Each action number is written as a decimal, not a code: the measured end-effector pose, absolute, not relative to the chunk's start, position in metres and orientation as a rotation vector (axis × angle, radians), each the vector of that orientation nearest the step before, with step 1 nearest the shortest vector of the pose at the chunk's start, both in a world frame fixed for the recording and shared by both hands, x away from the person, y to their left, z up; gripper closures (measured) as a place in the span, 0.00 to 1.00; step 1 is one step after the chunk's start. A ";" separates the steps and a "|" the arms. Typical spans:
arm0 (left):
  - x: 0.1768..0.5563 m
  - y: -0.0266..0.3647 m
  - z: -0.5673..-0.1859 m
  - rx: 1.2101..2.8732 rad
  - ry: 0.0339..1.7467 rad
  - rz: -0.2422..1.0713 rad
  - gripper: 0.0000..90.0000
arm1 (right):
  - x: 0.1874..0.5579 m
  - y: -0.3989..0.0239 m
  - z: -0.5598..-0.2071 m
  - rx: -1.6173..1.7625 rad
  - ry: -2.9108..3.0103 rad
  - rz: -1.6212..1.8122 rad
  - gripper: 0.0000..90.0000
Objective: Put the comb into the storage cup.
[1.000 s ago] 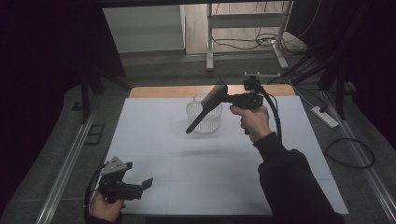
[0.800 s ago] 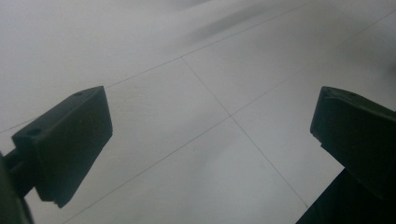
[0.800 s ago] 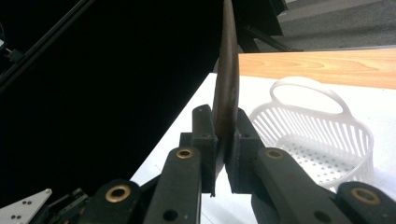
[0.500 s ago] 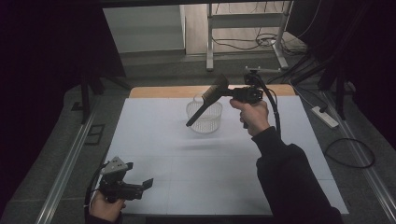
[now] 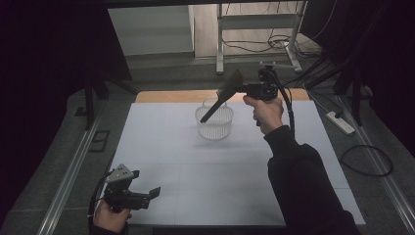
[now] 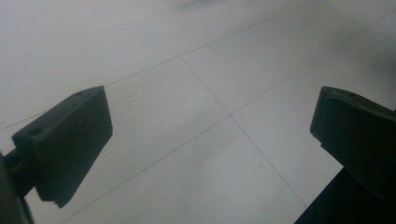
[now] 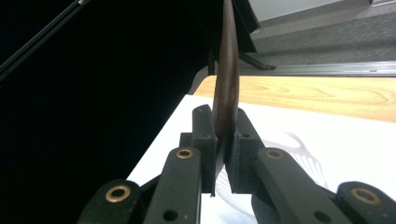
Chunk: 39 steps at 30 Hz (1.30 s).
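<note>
Right hand-held gripper [image 5: 244, 89] holds a dark spatula [image 5: 222, 95] over a clear basket [image 5: 214, 122].
Its jaws are clamped on the spatula's flat blade, the handle slanting down into the basket at the white worktop's [image 5: 235, 166] 12 o'clock. The left hand-held gripper [image 5: 149, 195] rests at 7 o'clock, jaws spread wide, holding nothing.

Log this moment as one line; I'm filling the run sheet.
right gripper: shut on dark spatula, held above white basket | left gripper: open, idle near table front-left edge
</note>
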State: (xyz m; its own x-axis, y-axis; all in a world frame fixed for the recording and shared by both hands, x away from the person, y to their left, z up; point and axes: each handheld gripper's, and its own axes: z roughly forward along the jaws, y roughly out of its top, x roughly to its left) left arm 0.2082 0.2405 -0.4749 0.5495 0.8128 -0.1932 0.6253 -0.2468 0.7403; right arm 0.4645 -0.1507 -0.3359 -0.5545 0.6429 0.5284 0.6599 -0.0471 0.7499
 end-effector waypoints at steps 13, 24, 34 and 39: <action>0.209 0.240 -0.475 1.971 1.162 0.286 0.00 | 0.477 -0.152 -0.339 -1.541 -2.187 -1.717 0.93; 0.209 0.241 -0.475 1.970 1.163 0.281 0.00 | 0.481 -0.147 -0.348 -1.556 -2.243 -1.688 0.93; 0.209 0.241 -0.475 1.970 1.164 0.280 0.00 | 0.483 -0.139 -0.358 -1.561 -2.285 -1.650 0.93; 0.209 0.241 -0.475 1.970 1.166 0.278 0.00 | 0.484 -0.135 -0.365 -1.562 -2.301 -1.628 0.93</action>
